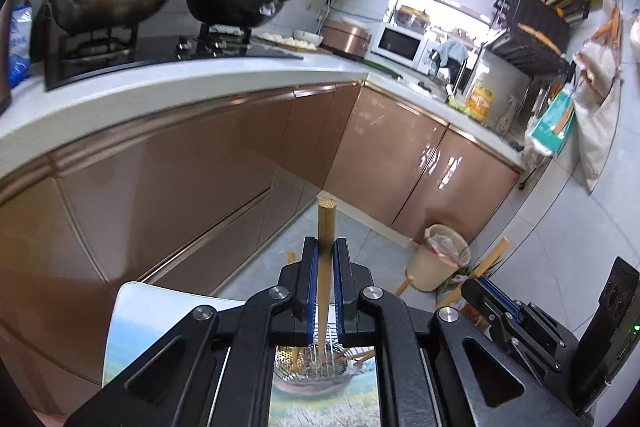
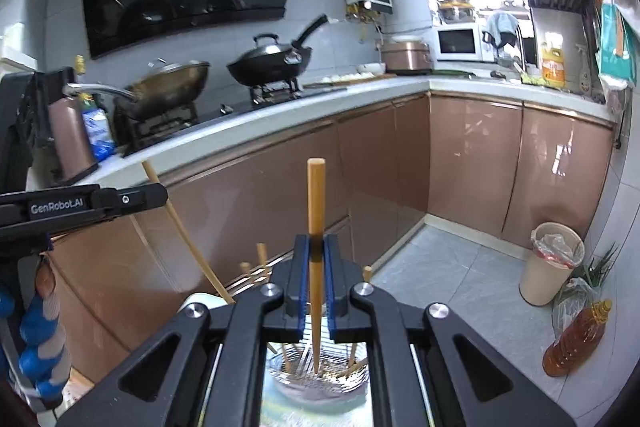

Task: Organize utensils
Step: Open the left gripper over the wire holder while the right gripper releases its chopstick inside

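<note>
My left gripper [image 1: 327, 247] is shut on a wooden chopstick [image 1: 326, 223] that stands upright, its lower end reaching into a wire mesh utensil basket [image 1: 320, 363] below. My right gripper [image 2: 316, 247] is shut on another wooden chopstick [image 2: 316, 195], also upright, its tip down in the same wire basket [image 2: 320, 367], which holds several more chopsticks. The right gripper also shows at the lower right of the left wrist view [image 1: 476, 285]. The left gripper's body shows at the left of the right wrist view [image 2: 92, 203], with its chopstick [image 2: 184, 227] slanting down.
The basket sits on a table with a picture-print cover [image 1: 132, 327]. Brown cabinets [image 1: 180, 179] and a white counter [image 1: 160, 79] with two woks on a stove stand ahead. A beige bin [image 2: 554, 263] and an oil bottle [image 2: 576, 339] stand on the tiled floor.
</note>
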Demonstrator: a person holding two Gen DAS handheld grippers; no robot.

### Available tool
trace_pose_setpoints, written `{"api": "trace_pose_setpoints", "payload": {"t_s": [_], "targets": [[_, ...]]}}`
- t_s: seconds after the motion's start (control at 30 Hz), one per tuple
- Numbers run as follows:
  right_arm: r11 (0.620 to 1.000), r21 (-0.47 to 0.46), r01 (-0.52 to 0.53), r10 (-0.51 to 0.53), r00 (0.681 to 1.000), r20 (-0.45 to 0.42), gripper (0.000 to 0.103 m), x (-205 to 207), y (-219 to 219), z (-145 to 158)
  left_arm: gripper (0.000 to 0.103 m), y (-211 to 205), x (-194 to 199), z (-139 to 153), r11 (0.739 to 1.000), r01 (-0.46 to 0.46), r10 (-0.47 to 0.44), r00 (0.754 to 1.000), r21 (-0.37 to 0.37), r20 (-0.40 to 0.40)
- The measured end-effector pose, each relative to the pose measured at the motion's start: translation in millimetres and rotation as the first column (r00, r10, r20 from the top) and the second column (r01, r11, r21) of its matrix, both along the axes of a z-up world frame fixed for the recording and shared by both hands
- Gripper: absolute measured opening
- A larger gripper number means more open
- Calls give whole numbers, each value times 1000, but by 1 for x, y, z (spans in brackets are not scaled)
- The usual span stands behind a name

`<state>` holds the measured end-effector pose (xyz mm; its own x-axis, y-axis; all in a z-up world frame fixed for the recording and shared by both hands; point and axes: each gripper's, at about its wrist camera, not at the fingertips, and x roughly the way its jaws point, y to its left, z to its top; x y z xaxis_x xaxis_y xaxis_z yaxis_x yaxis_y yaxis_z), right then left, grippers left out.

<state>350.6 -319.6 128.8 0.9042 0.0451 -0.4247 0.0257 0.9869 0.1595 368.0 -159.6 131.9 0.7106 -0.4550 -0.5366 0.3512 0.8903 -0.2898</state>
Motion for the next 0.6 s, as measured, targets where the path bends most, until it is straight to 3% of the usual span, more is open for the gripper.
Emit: {"api": "trace_pose_setpoints", "payload": {"t_s": [0.37, 0.6], "targets": [[1000, 20, 4, -4, 1000, -27, 6, 34, -5, -72, 7, -24, 34, -72, 1000, 21, -19, 998, 20, -61], [1000, 11, -4, 5, 998, -64, 6, 36, 3, -98, 7, -26, 32, -95, 999, 25, -21, 996, 48, -83]]}}
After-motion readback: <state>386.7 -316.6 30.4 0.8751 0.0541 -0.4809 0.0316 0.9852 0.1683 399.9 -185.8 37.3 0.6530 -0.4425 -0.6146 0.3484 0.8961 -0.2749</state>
